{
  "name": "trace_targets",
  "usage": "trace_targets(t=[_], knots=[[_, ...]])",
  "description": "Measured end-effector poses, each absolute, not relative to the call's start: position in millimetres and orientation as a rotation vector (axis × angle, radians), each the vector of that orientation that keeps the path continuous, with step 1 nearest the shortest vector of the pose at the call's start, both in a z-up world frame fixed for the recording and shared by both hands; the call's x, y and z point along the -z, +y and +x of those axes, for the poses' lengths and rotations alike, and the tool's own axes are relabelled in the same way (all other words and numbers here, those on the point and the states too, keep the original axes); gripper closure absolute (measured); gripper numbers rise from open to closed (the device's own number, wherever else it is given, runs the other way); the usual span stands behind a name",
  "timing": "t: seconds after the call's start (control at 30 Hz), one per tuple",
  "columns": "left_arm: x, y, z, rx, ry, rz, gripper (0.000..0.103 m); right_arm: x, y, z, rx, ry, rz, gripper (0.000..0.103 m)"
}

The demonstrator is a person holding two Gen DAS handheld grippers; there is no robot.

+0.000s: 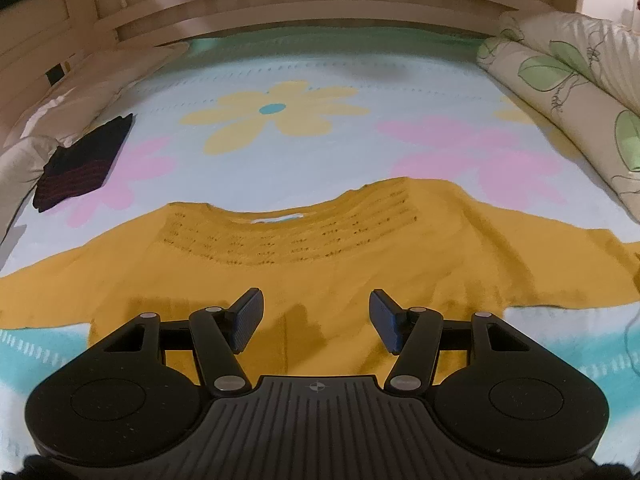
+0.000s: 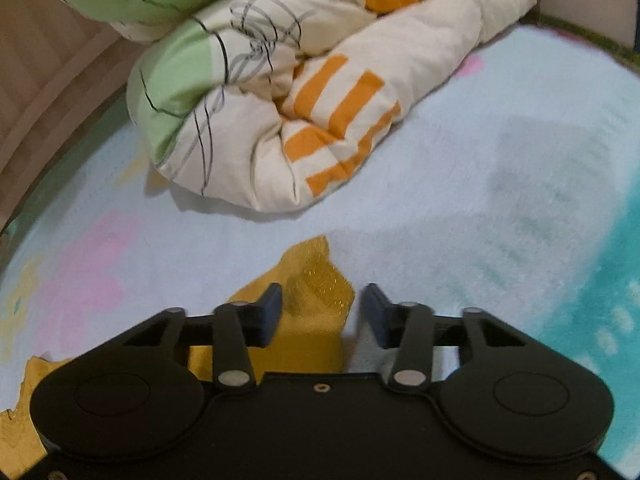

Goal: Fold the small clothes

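Directly under your right gripper [image 2: 321, 312] lies the sleeve end [image 2: 316, 280] of the mustard sweater [image 1: 320, 272], its ribbed cuff sitting in the gap between the jaws, a little toward the left one. Those jaws stand spread and pinch nothing; whether they touch the fabric you cannot tell from this view. The sleeve runs back beneath the gripper body and out toward your left, so its tip points forward and slightly right, away from you.

Your left gripper [image 1: 316, 316] hangs over the lower body of the same sweater, jaws also spread wide and empty, with yellow cloth filling the space between and ahead of them. From there the neckline [image 1: 276, 220] lies straight ahead, so the garment points collar-away, hem toward you. Its long axis at this stage is the sleeve-to-sleeve line, running left to right across both sets of jaws.

Your right side is plainly the nearer one to that cuff, and the likely next move is to close on it and carry it inward across the chest.

Beyond the sweater, the flowered bedspread [image 1: 280, 112] carries everything. A dark folded garment [image 1: 80, 164] sits well ahead and left of the left jaws, and a rolled quilt [image 2: 256, 92] lies ahead of the right jaws, apart from the cuff.
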State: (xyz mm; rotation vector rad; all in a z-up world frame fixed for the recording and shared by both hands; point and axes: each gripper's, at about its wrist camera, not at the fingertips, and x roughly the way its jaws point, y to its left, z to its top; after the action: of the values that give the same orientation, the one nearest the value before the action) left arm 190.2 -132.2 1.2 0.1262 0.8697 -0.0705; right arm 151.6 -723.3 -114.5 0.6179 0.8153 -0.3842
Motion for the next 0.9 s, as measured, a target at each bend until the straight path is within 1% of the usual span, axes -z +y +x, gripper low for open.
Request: trace_targets(t=[0.03, 0.07, 0.1, 0.27, 0.47, 0.7, 0.8, 0.9], knots=[[-1.2, -129.7, 190.2, 0.071, 0.874, 0.129, 0.046, 116.0, -722.0, 152.3, 0.382, 0.82, 0.615, 0.085], [-1.2, -127.1, 190.7, 0.073, 0.88, 0.13, 0.046, 115.5, -719.9, 151.8, 0.372, 0.82, 0.617, 0.088], [-2.2, -123.3, 190.5, 0.076, 0.886, 0.125, 0.046, 114.0, -718.2, 151.0, 0.362, 0.816, 0.624, 0.089], [-10.5, -98.3, 191.3, 0.079, 0.919, 0.084, 0.049, 82.7, -697.4, 145.8, 0.318, 0.791, 0.597, 0.09], [-26.8, -56.3, 190.6, 0.043, 0.915, 0.058, 0.049, 21.7, -645.0, 151.2, 0.21, 0.753, 0.563, 0.09], [-32.0, -1.1, 197.1, -0.018, 0.897, 0.004, 0.049, -49.9, -539.2, 171.6, 0.012, 0.727, 0.519, 0.09], [-29.7, 19.7, 202.8, -0.027, 0.916, -0.025, 0.049, -66.4, -483.9, 184.1, -0.089, 0.734, 0.52, 0.09], [-32.9, 38.0, 207.5, -0.027, 0.917, -0.057, 0.049, -71.7, -422.6, 198.5, -0.173, 0.749, 0.497, 0.09]])
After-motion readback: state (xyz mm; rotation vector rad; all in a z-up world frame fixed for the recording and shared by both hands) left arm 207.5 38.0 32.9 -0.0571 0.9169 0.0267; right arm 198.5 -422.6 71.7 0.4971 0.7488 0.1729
